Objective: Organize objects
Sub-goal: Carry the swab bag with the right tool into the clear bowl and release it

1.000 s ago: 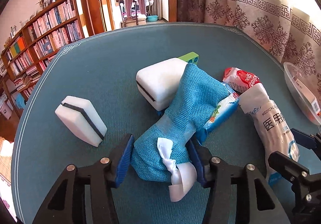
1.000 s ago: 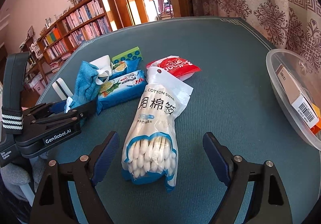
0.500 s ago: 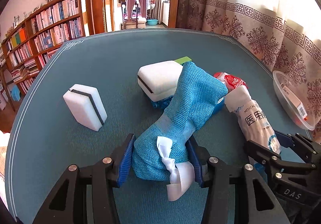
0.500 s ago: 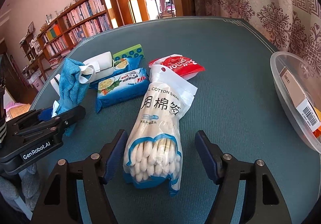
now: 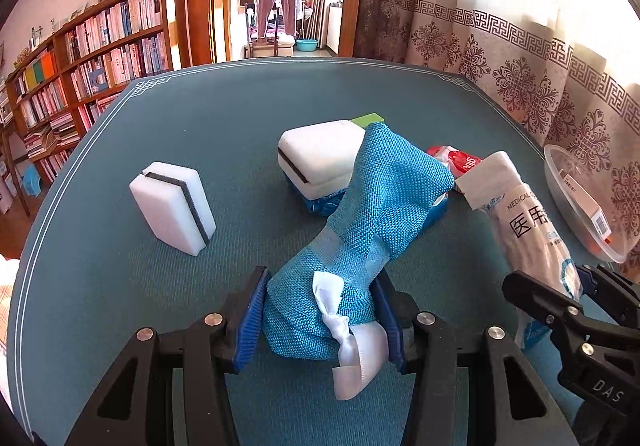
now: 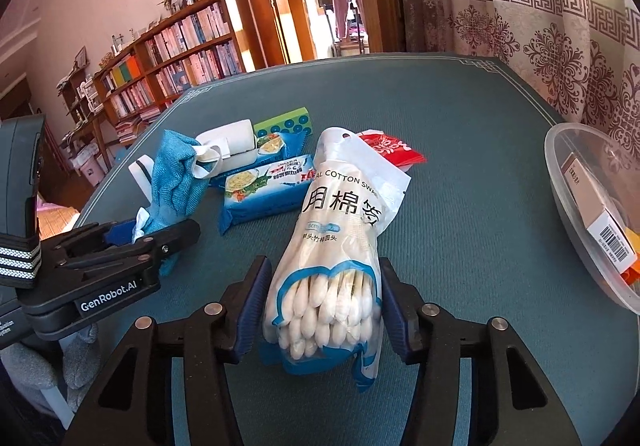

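Note:
My left gripper (image 5: 320,310) is shut on a blue woven cloth (image 5: 376,214) with a white ribbon tag, holding it up off the teal table (image 5: 200,134). The cloth also shows in the right wrist view (image 6: 176,182). My right gripper (image 6: 322,306) is shut on the lower end of a bag of cotton swabs (image 6: 340,238); the bag also shows at the right of the left wrist view (image 5: 532,230). A clear plastic tub (image 6: 580,214) holding a boxed item stands at the right.
Two white sponges (image 5: 172,210) (image 5: 320,154) lie on the table. A blue noodle packet (image 6: 264,194), a red packet (image 6: 388,150) and a green box (image 6: 284,124) lie behind the swab bag. A bookshelf and a doorway lie beyond the table.
My right gripper's jaws have closed in onto the swab bag. My left gripper has lifted the blue cloth higher off the pile.

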`<state>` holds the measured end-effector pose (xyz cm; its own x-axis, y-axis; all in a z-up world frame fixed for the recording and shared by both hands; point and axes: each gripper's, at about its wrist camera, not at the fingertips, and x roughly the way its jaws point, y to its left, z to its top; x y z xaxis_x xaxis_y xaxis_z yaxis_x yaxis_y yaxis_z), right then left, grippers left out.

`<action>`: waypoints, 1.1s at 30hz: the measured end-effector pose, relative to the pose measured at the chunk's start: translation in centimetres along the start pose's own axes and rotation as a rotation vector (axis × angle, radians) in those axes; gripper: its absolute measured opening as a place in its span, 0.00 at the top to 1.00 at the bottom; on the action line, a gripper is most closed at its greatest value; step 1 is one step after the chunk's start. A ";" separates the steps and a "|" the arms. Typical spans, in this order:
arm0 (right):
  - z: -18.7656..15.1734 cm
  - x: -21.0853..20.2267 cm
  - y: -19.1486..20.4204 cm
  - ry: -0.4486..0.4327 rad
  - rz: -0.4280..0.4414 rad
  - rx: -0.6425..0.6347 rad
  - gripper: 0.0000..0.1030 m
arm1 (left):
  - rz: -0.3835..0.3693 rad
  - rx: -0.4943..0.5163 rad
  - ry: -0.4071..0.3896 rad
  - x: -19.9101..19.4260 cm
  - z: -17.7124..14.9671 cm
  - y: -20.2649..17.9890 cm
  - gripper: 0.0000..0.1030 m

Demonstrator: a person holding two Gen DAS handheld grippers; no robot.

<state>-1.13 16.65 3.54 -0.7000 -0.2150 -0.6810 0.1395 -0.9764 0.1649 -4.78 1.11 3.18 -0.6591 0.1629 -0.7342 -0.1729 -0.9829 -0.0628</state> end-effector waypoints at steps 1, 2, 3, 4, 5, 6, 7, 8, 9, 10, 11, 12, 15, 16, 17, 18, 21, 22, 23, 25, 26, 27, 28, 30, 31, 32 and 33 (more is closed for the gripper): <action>0.1 -0.4 -0.1 -0.008 0.000 0.000 0.48 | 0.001 0.002 0.000 -0.1 -0.1 -0.1 0.49; 0.2 -0.7 -0.2 -0.014 0.001 0.002 0.48 | 0.001 0.004 0.000 -0.1 -0.2 0.0 0.49; 0.2 -1.1 -0.4 -0.021 0.000 0.005 0.48 | 0.002 0.006 -0.001 -0.2 -0.2 -0.2 0.49; 0.3 -1.4 -0.6 -0.029 -0.002 0.009 0.48 | 0.000 0.008 -0.001 -0.3 -0.3 -0.3 0.49; 0.4 -1.7 -0.8 -0.035 -0.005 0.014 0.48 | -0.001 0.009 -0.001 -0.4 -0.3 -0.3 0.49; 0.4 -2.1 -1.2 -0.042 -0.008 0.021 0.48 | -0.002 0.011 -0.001 -0.4 -0.3 -0.5 0.49; 0.5 -2.5 -1.6 -0.049 -0.012 0.028 0.48 | -0.003 0.013 0.000 -0.5 -0.3 -0.7 0.49; 0.5 -2.8 -2.0 -0.055 -0.018 0.034 0.48 | -0.004 0.016 0.000 -0.5 -0.3 -0.8 0.49; 0.6 -3.2 -2.4 -0.062 -0.024 0.039 0.48 | -0.006 0.019 0.001 -0.6 -0.4 -0.9 0.49; 0.6 -3.5 -2.8 -0.068 -0.032 0.043 0.48 | -0.007 0.021 0.002 -0.6 -0.4 -1.1 0.49; 0.6 -3.8 -3.3 -0.074 -0.040 0.049 0.48 | -0.009 0.024 0.002 -0.7 -0.4 -1.3 0.49; 0.6 -4.1 -3.8 -0.080 -0.047 0.057 0.48 | -0.011 0.027 0.003 -0.7 -0.4 -1.5 0.49; 0.8 -4.9 -5.4 -0.097 -0.069 0.079 0.48 | -0.013 0.038 0.004 -0.9 -0.3 -2.0 0.49; 0.9 -5.2 -5.9 -0.103 -0.078 0.087 0.48 | -0.013 0.042 0.005 -0.9 -0.4 -2.3 0.49; 0.9 -5.4 -6.5 -0.108 -0.087 0.096 0.48 | -0.014 0.046 0.006 -0.9 -0.4 -2.5 0.49; 0.9 -5.7 -7.0 -0.112 -0.096 0.107 0.48 | -0.015 0.049 0.007 -0.9 -0.3 -2.7 0.49; 0.9 -6.2 -8.8 -0.122 -0.116 0.141 0.48 | -0.021 0.060 0.013 -0.9 -0.4 -3.4 0.49; 0.9 -6.4 -9.5 -0.125 -0.120 0.153 0.48 | -0.022 0.065 0.015 -0.8 -0.4 -3.6 0.49; 0.9 -6.5 -10.0 -0.127 -0.124 0.166 0.48 | -0.024 0.070 0.017 -0.8 -0.4 -3.9 0.49; 0.9 -6.7 -11.1 -0.131 -0.132 0.189 0.48 | -0.028 0.081 0.020 -0.8 -0.4 -4.4 0.49; 1.0 -6.7 -11.6 -0.133 -0.136 0.199 0.48 | -0.030 0.087 0.021 -0.8 -0.4 -4.7 0.49; 1.0 -6.8 -12.1 -0.135 -0.139 0.209 0.48 | -0.032 0.093 0.022 -0.8 -0.4 -4.9 0.49; 0.9 -6.8 -12.5 -0.135 -0.139 0.218 0.48 | -0.034 0.099 0.023 -0.8 -0.4 -5.2 0.49; 1.0 -6.6 -13.3 -0.136 -0.135 0.231 0.48 | -0.035 0.110 0.025 -0.8 -0.4 -5.9 0.49; 1.1 -6.6 -13.5 -0.136 -0.136 0.236 0.48 | -0.036 0.116 0.026 -0.8 -0.4 -6.2 0.49; 1.1 -6.5 -13.6 -0.137 -0.135 0.240 0.48 | -0.038 0.121 0.027 -0.8 -0.3 -6.5 0.49; 1.2 -6.4 -13.8 -0.137 -0.135 0.242 0.48 | -0.039 0.125 0.028 -0.8 -0.4 -6.7 0.48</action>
<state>0.57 31.56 6.44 -0.7913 -0.0624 -0.6083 -0.1208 -0.9592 0.2555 -2.85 7.55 3.92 -0.6295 0.1962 -0.7518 -0.2888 -0.9574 -0.0080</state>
